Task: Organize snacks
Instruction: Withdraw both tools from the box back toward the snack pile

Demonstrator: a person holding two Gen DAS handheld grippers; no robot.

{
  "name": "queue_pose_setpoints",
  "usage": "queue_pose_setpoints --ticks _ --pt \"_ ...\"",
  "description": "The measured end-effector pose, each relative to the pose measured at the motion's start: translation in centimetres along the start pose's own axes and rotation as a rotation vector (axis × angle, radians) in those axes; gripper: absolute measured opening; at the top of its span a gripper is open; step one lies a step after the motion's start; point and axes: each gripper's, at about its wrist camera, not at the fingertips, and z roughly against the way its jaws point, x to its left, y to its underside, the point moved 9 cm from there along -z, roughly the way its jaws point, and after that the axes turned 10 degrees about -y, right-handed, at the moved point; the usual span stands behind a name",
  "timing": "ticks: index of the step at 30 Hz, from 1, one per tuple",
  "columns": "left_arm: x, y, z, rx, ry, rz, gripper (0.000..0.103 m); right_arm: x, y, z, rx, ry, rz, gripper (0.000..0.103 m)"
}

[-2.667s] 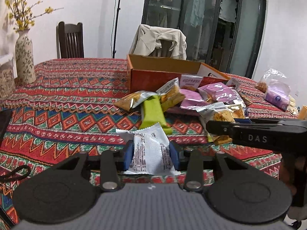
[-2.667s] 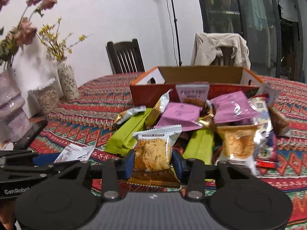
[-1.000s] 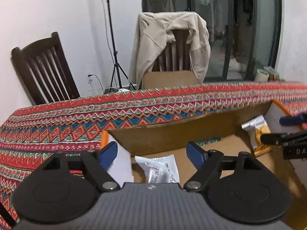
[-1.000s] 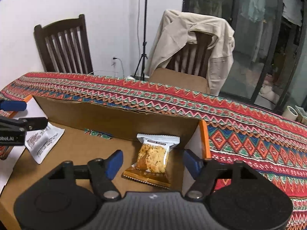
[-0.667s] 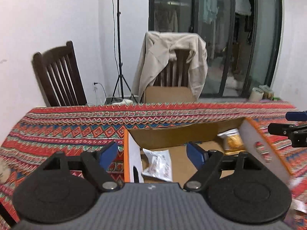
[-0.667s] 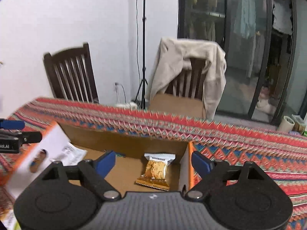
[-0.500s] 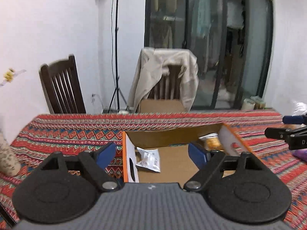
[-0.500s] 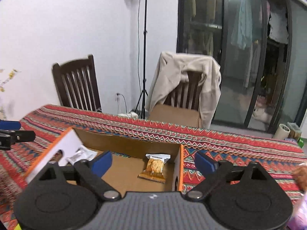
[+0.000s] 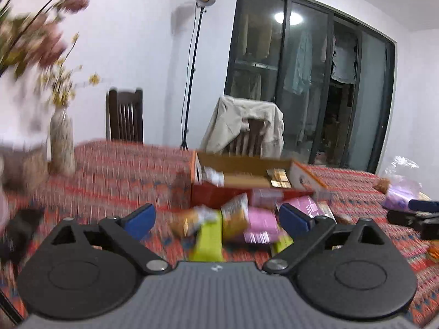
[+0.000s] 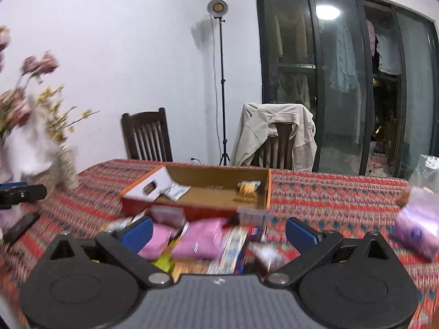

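An open orange cardboard box (image 9: 227, 192) (image 10: 192, 213) stands on the patterned tablecloth. Inside lie a white snack packet (image 9: 212, 176) (image 10: 175, 190) at the left and a golden cracker packet (image 9: 278, 176) (image 10: 248, 189) at the right. In front of the box is a pile of snacks: pink packets (image 9: 260, 224) (image 10: 201, 237), a green bar (image 9: 208, 240), gold packets (image 9: 234, 216). My left gripper (image 9: 218, 219) is open and empty, above the pile. My right gripper (image 10: 218, 233) is open and empty, above the pile.
A vase of flowers (image 9: 61, 142) (image 10: 65, 170) stands at the table's left. A purple tissue pack (image 9: 400, 192) (image 10: 417, 227) and a plastic bag lie at the right. Two chairs, one draped with a jacket (image 10: 274, 137), stand behind the table. A dark remote (image 10: 20, 227) lies at left.
Both grippers carried their packets to the box, let them go inside, and have pulled back and up from the box to above the snack pile, jaws open.
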Motion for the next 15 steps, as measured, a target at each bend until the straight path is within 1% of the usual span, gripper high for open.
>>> queue_pose_setpoints --ticks 3,6,8,11,15 --pt "0.1 3.4 1.8 0.032 -0.003 -0.007 0.099 1.3 3.9 1.4 -0.001 0.025 0.001 0.103" --pt "0.2 6.0 2.6 0.042 -0.032 -0.061 0.099 1.8 7.4 2.2 -0.005 0.039 -0.053 0.103" --pt "0.2 7.4 2.9 0.073 -0.035 -0.063 0.099 2.0 9.4 2.5 0.008 0.031 -0.091 0.103" --pt "0.6 8.8 2.7 0.109 -0.034 -0.052 0.099 2.6 11.3 2.9 0.026 0.034 -0.090 0.103" --pt "1.1 9.2 2.4 0.117 -0.035 -0.049 0.099 2.9 11.7 2.9 0.034 0.037 -0.090 0.103"
